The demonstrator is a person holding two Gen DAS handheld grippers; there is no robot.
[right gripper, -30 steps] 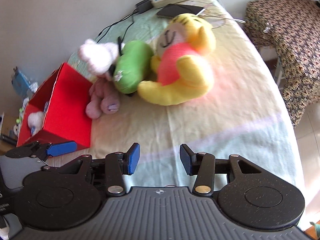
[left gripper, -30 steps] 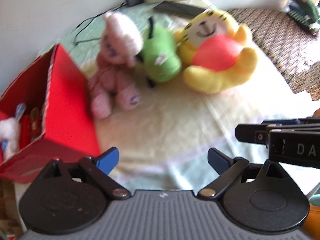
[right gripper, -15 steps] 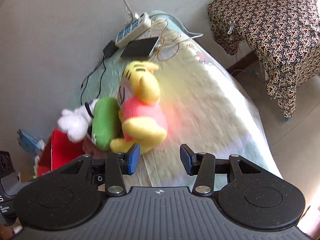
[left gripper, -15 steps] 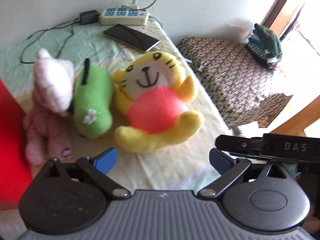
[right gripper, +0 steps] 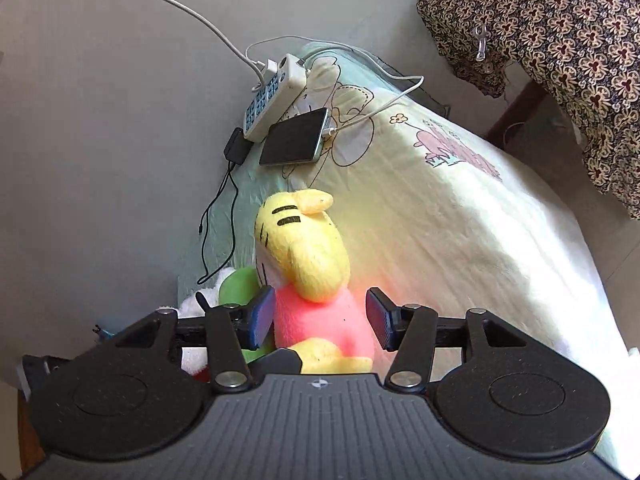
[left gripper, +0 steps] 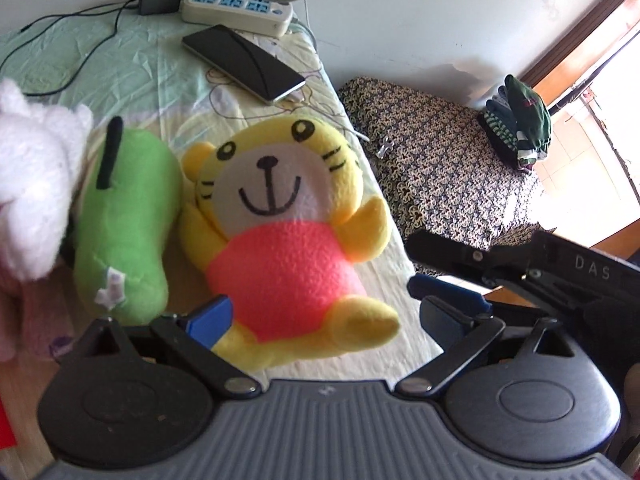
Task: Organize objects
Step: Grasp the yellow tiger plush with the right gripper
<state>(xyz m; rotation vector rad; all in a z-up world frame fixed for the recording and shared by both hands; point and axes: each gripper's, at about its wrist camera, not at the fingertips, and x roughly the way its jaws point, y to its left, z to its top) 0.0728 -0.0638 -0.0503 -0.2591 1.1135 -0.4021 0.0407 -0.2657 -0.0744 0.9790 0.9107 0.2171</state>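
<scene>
A yellow tiger plush (left gripper: 288,240) with a pink belly lies face up on the bed, beside a green plush (left gripper: 124,220) and a pink-white plush (left gripper: 32,200). My left gripper (left gripper: 328,312) is open just in front of the tiger, with the tiger's leg between its blue pads. In the right wrist view my right gripper (right gripper: 320,316) is open, and its pads straddle the pink body of the tiger plush (right gripper: 308,256). The green plush (right gripper: 236,284) and the white plush (right gripper: 200,308) peek out to the left behind it.
A power strip (left gripper: 236,8), a phone (left gripper: 244,62) and cables lie at the head of the bed by the wall. A stool with patterned cloth (left gripper: 440,168) stands right of the bed, with folded clothes (left gripper: 516,120) on it. A red sliver (right gripper: 200,376) shows low on the left.
Both grippers have moved in on the tiger plush. The left view swung away from the red box. The right gripper opened wider and now straddles the tiger's body.
</scene>
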